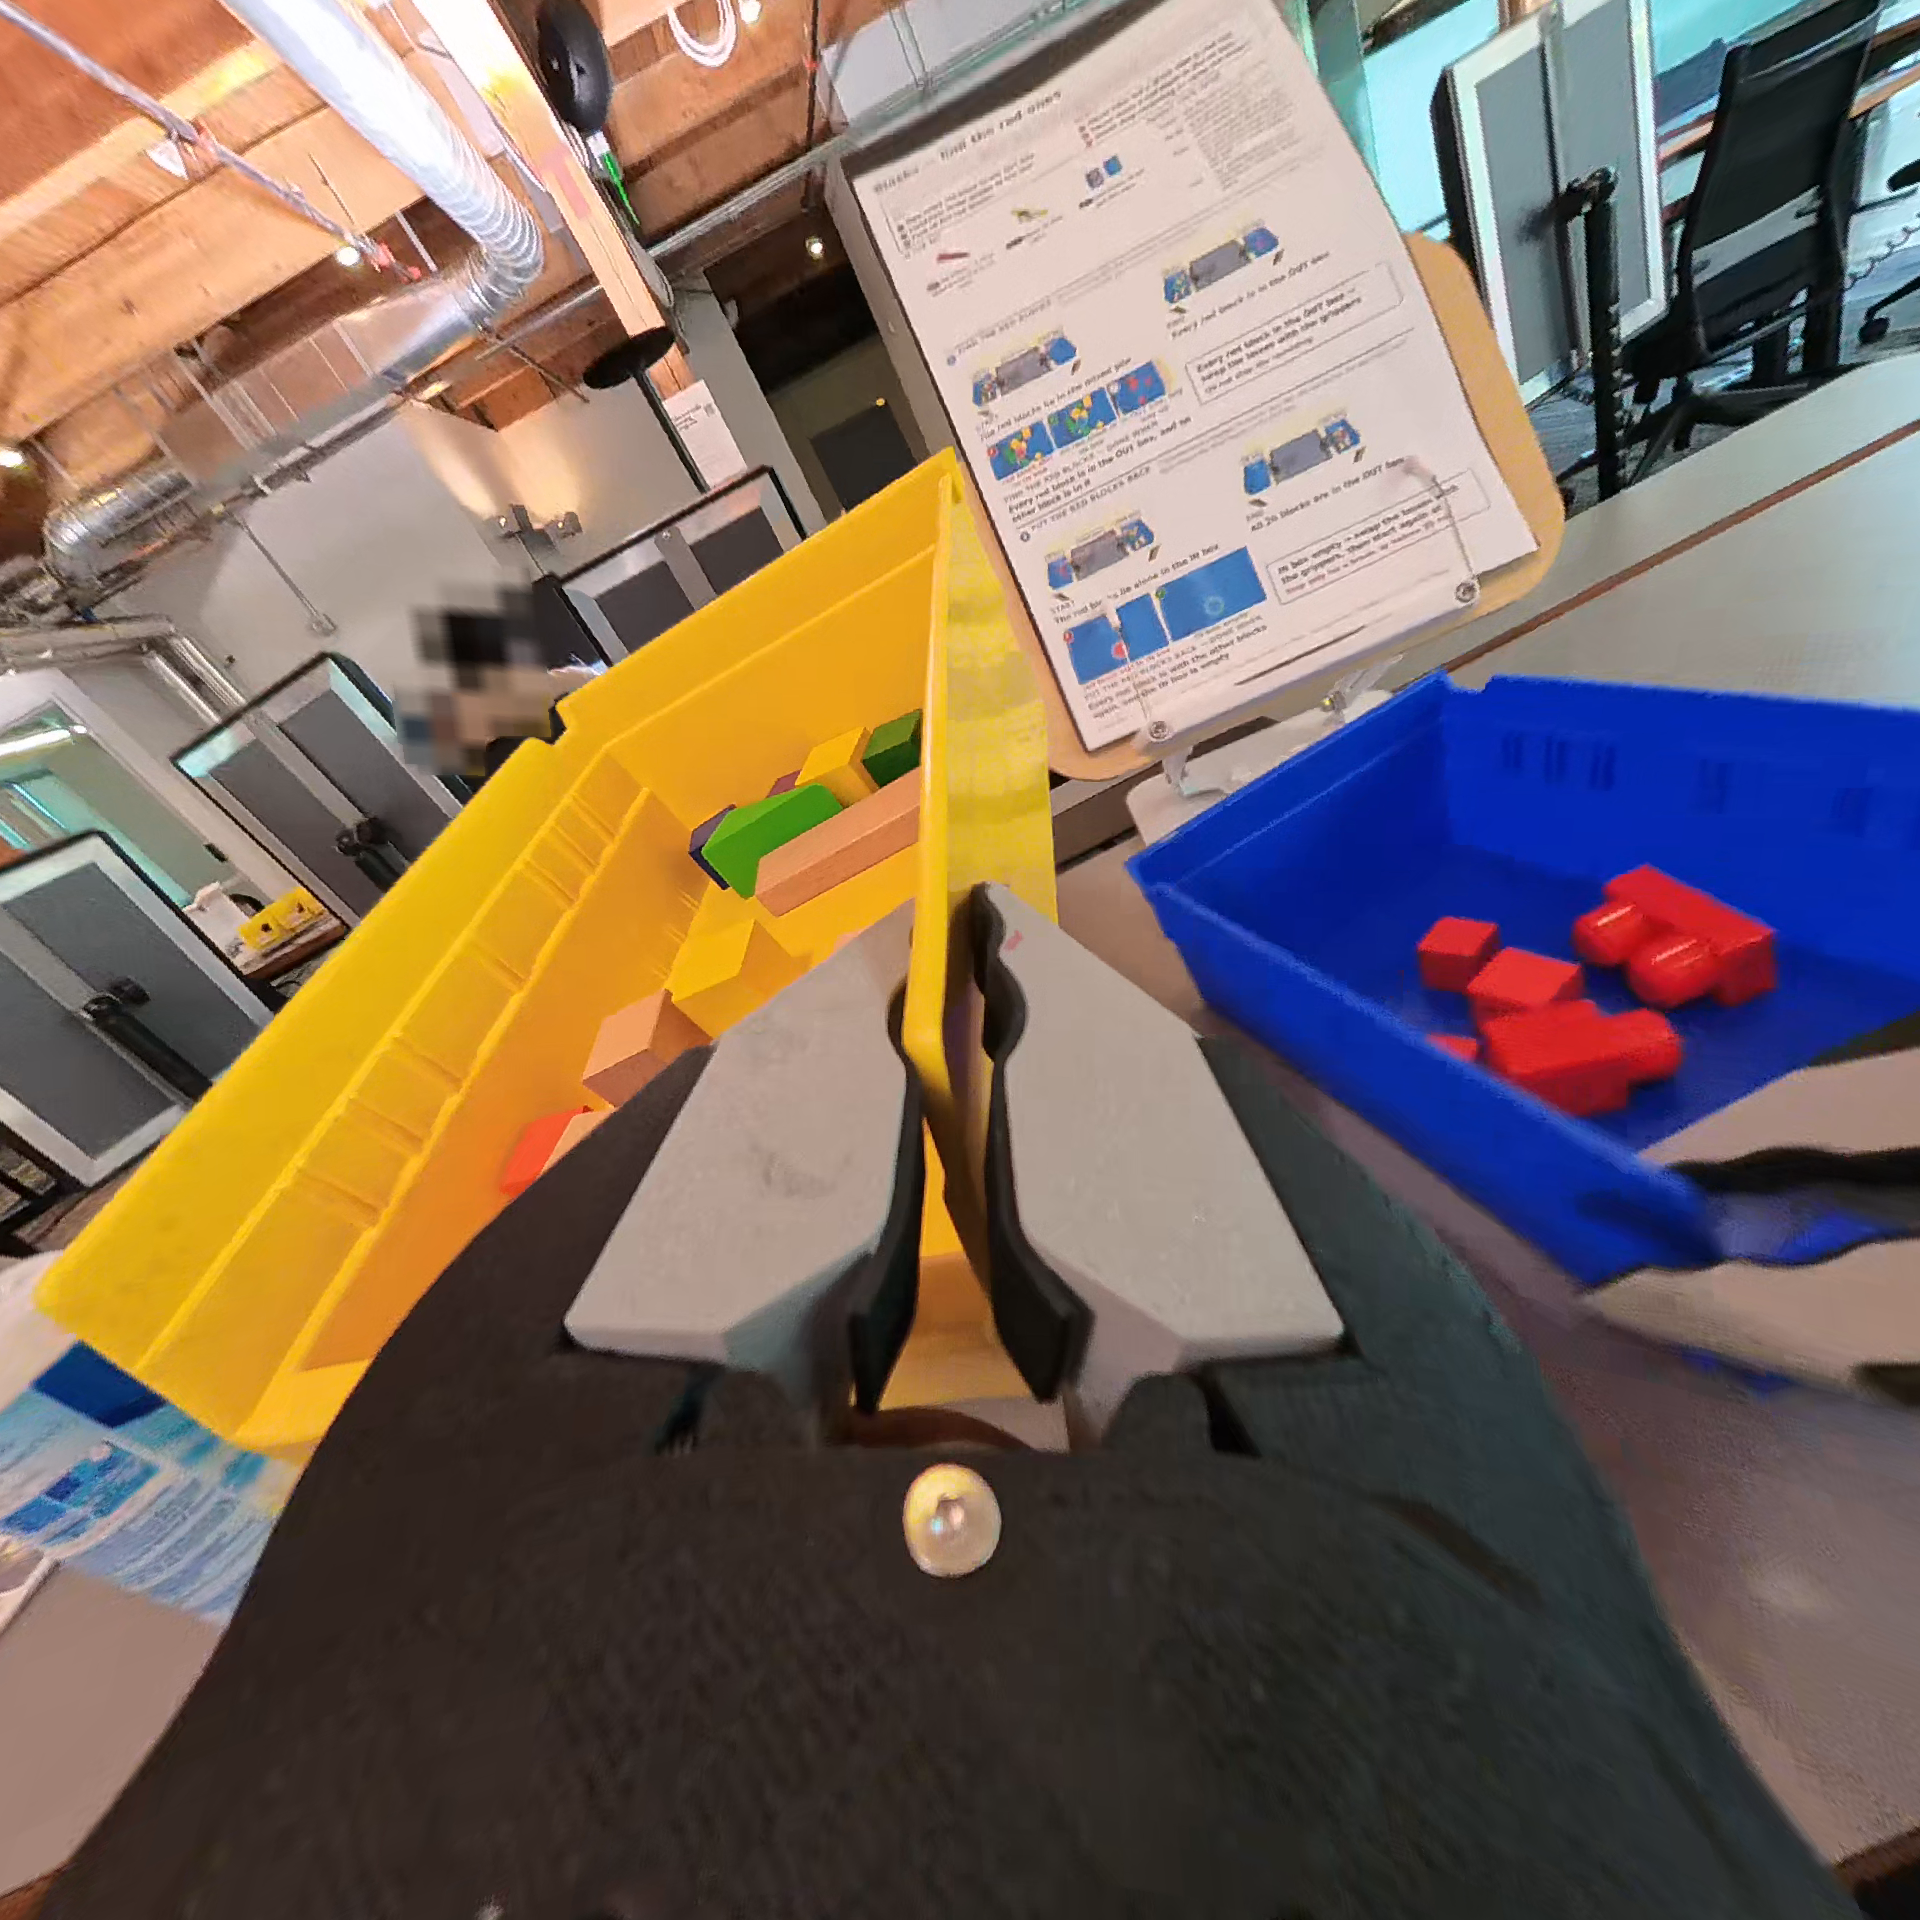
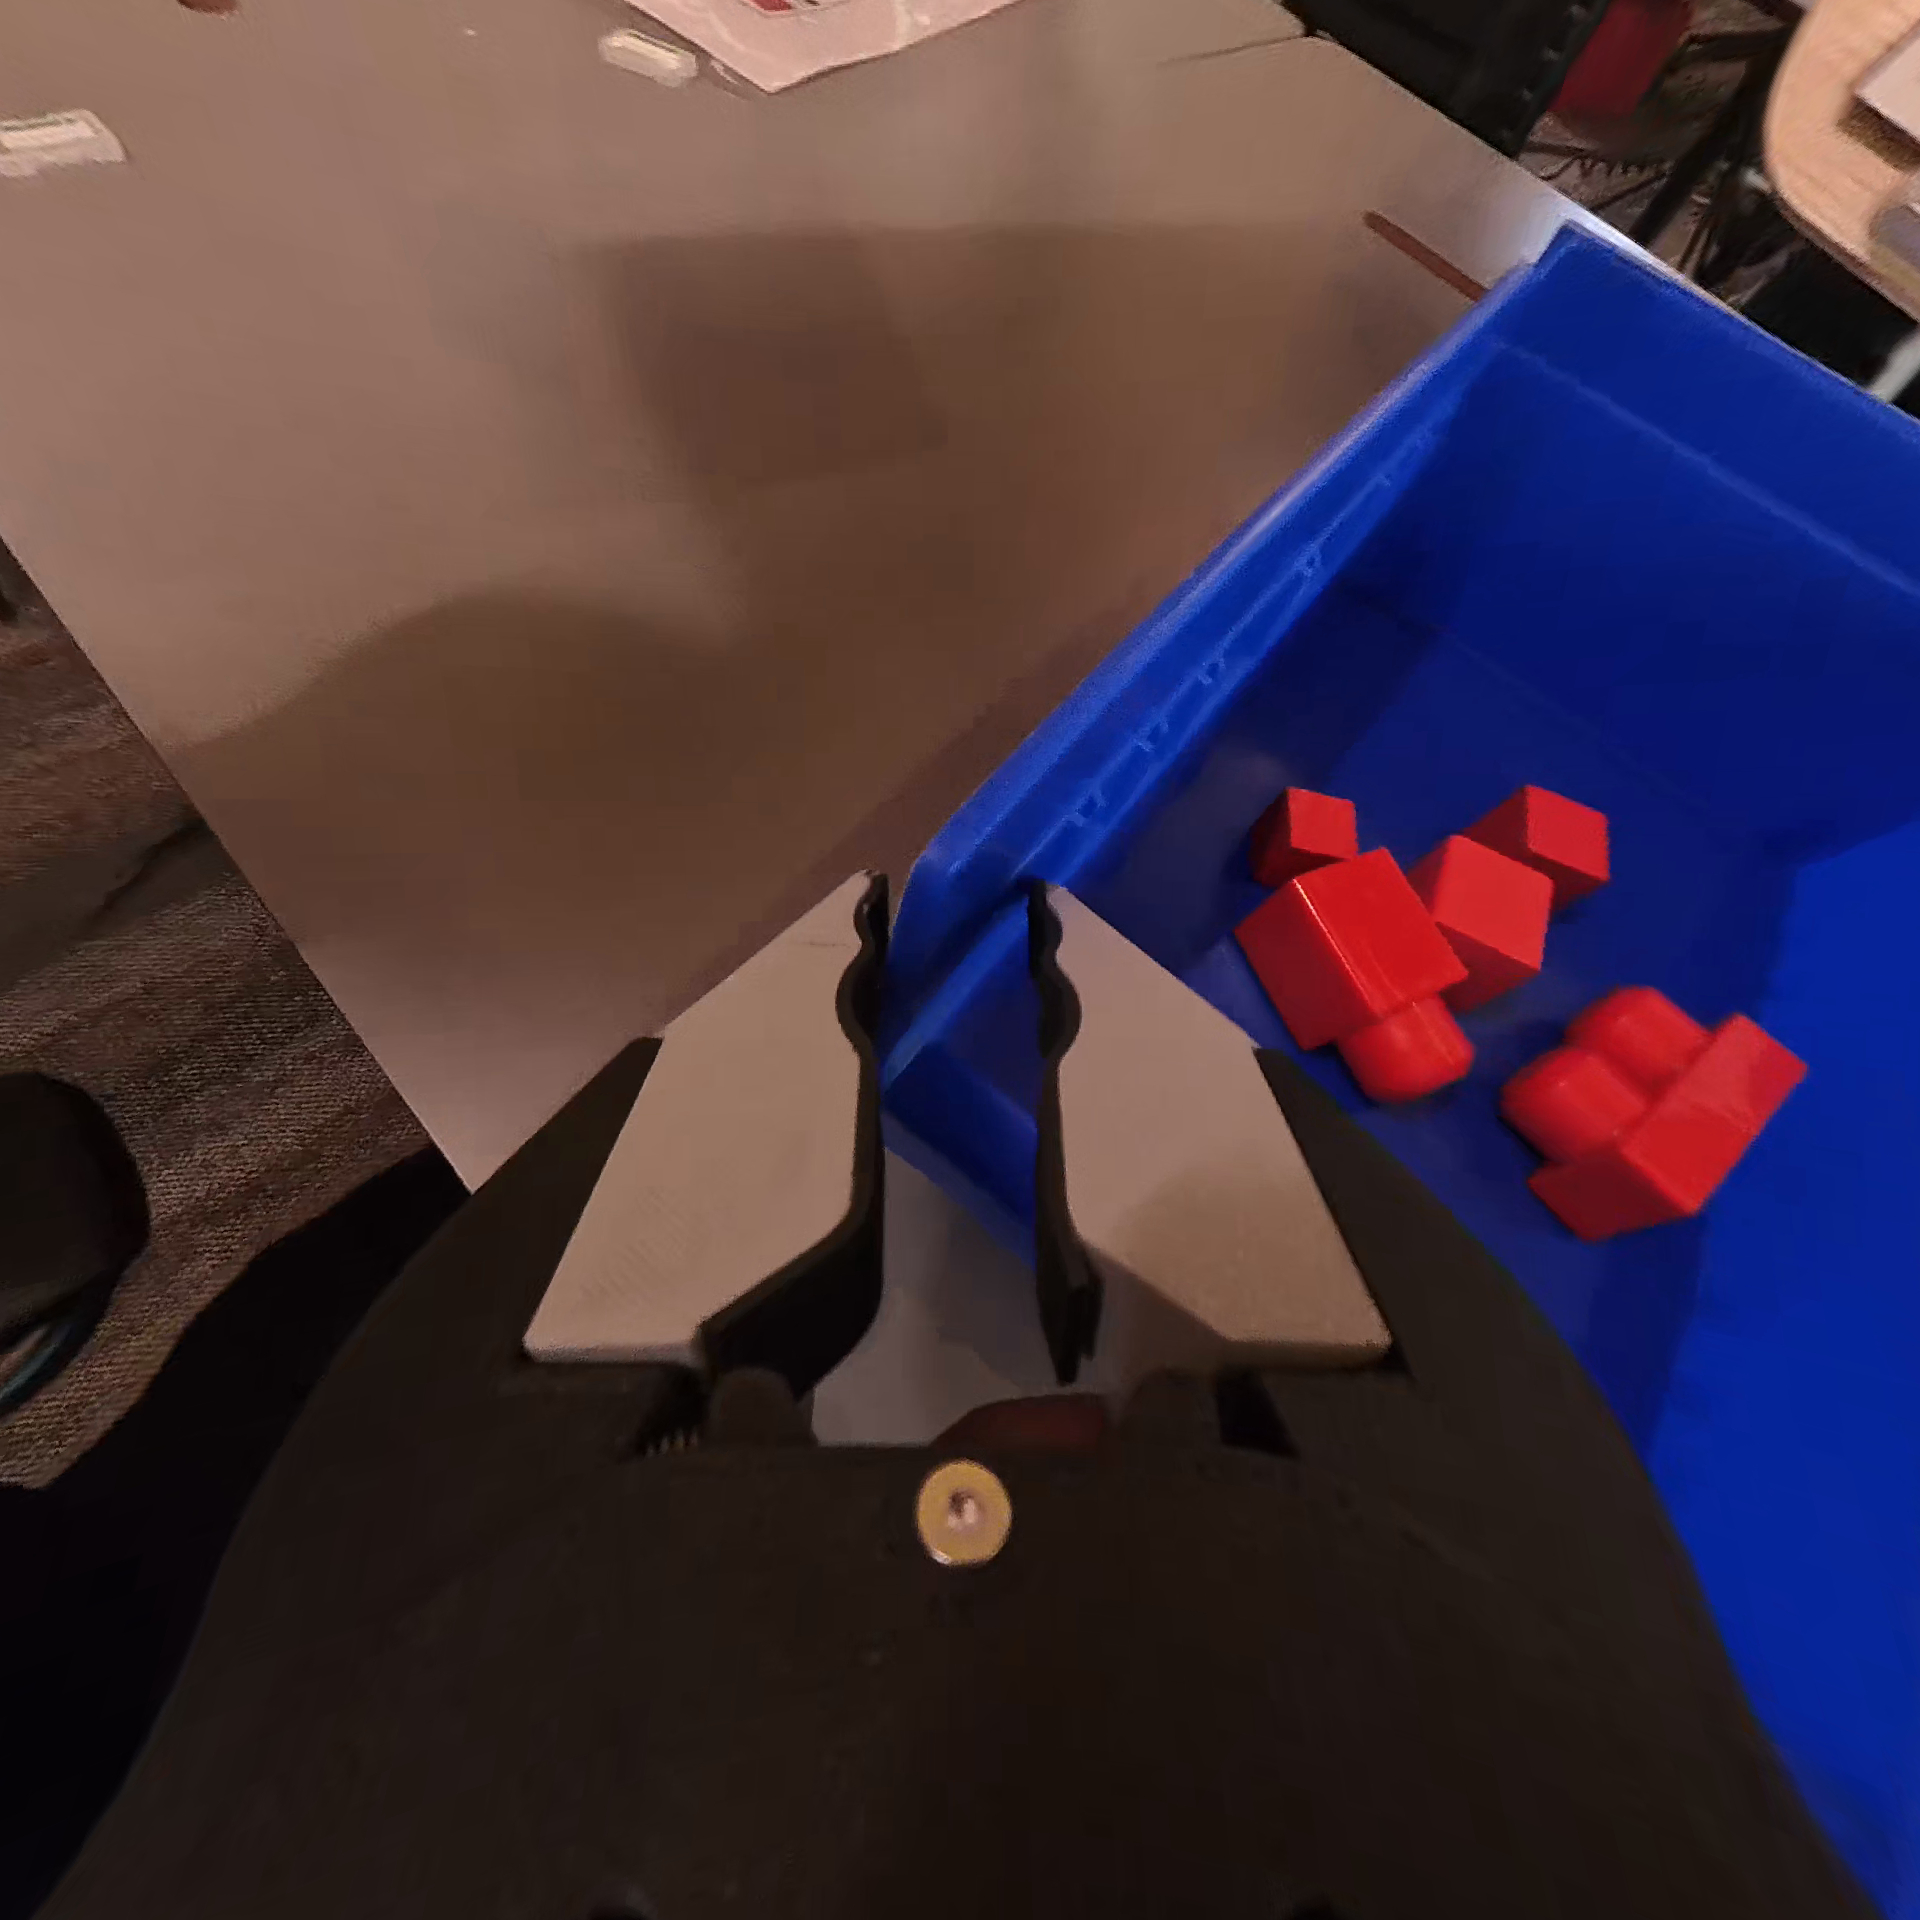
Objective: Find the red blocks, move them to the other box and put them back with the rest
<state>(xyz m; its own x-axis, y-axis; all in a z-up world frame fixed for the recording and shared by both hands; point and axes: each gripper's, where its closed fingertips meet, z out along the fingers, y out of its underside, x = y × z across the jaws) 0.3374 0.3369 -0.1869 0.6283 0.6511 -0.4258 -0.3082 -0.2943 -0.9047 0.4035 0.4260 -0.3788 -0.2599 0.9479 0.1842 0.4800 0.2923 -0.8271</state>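
My left gripper (image 1: 940,920) is shut on the side wall of the yellow box (image 1: 468,1039), which looks tipped up. Inside it lie mixed blocks (image 1: 810,831): green, yellow, natural wood and an orange-red one (image 1: 540,1143). The blue box (image 1: 1351,997) stands to the right on the table and holds several red blocks (image 1: 1579,987). My right gripper (image 2: 956,894) is open and straddles the near corner of the blue box (image 2: 1247,665), with the rim between its pads. The red blocks (image 2: 1455,935) lie just right of it. It also shows, blurred, in the left wrist view (image 1: 1787,1195).
An instruction sheet on a wooden stand (image 1: 1195,364) rises behind the two boxes. Papers lie at the table's far side (image 2: 790,42) and near the yellow box (image 1: 125,1507). The grey table (image 2: 520,416) stretches left of the blue box; its edge drops to carpet (image 2: 125,935).
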